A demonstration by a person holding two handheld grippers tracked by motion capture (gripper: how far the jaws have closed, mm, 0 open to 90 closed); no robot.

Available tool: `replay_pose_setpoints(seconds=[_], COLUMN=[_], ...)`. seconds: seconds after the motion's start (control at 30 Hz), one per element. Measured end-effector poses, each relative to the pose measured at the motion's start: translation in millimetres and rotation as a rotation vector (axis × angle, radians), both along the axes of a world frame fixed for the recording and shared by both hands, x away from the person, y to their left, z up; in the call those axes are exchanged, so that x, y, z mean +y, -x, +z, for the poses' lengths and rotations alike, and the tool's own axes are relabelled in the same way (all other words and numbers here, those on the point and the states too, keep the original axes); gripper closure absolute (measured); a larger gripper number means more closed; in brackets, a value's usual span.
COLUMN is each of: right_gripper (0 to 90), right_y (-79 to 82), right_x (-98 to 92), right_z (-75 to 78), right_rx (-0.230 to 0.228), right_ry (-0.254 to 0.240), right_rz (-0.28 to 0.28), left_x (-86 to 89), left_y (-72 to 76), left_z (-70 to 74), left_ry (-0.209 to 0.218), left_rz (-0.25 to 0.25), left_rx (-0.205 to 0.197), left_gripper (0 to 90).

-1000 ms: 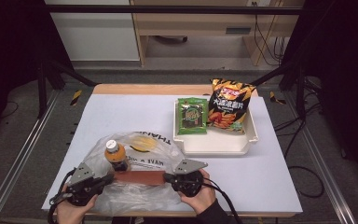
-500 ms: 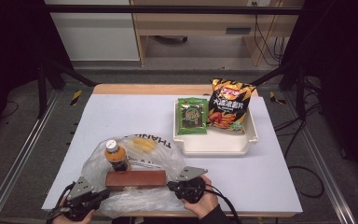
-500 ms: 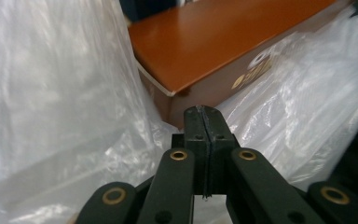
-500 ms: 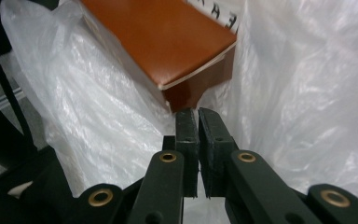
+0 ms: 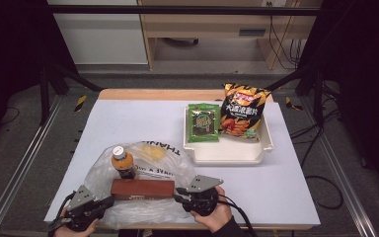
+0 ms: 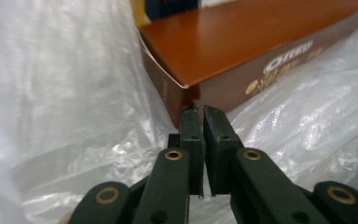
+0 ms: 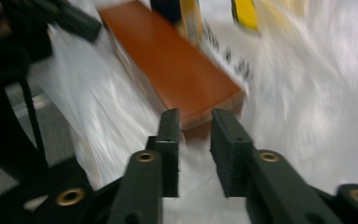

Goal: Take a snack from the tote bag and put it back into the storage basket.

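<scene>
1. Brown biscuit box (image 5: 142,188) lying flat inside the clear plastic bag (image 5: 148,212) near the front edge of the desk (image 5: 128,118), left of centre; orange-capped bottle (image 5: 123,163) standing just behind the box, also in the bag.
2. Left claw (image 6: 199,116) at the box's left end, jaws almost pressed together with only a thin slit between; cannot tell whether bag film is pinched there.
3. Right claw (image 7: 196,122) at the box's right end, jaws spread and just been opening, nothing gripped between, bag film beneath.
4. Risk: with the right side let go, bag mouth likely to slump over the box and hide the opening for the next item.
5. Risk: a pull from the left claw alone could drag the bag toward the front edge, tipping the bottle against the box.
6. Risk: thin film snagging on the box's open flap (image 6: 165,70) and tearing.
7. Seaweed packet (image 5: 203,122) and crisps bag (image 5: 242,111) resting in the white tray (image 5: 227,154) toward the right rear, well apart.
</scene>
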State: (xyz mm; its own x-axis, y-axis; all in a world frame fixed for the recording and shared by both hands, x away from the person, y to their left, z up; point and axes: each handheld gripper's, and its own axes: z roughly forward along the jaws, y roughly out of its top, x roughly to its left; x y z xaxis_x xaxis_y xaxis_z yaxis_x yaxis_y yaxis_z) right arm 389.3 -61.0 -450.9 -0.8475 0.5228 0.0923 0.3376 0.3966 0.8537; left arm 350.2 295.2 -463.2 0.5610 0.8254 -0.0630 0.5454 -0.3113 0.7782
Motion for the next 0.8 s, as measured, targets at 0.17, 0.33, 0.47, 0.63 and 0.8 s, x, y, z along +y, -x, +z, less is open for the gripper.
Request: replay_pose_setpoints(seconds=[0.17,0.33,0.47,0.63,0.8], right_gripper=[47.6,36.1,35.0,30.4,36.5], right_y=[-8.8,-22.2,-25.4,-29.3,-29.1], right_x=[15.2,27.5,28.7,30.7,31.6], right_z=[10.5,1.3,1.4,-4.3,-9.1], right_rx=[-0.043,-0.042,-0.034,-0.023,-0.022], right_ry=[-0.017,0.055,0.068,0.116,0.145], right_rz=[0.025,0.018,0.019,0.038,0.064], left_x=[1.9,3.2,2.3,2.1,-0.1], left_y=[-1.9,-7.7,-12.5,-18.8,-26.8], left_z=[0.6,-0.9,-3.4,-6.5,-10.1], left_ry=[0.003,-0.004,-0.01,-0.009,-0.004], left_rz=[0.042,0.045,0.037,0.022,0.011], left_rx=[-0.029,-0.028,-0.019,-0.021,-0.015], left_gripper=[82.1,73.3,71.2,69.6,69.8])
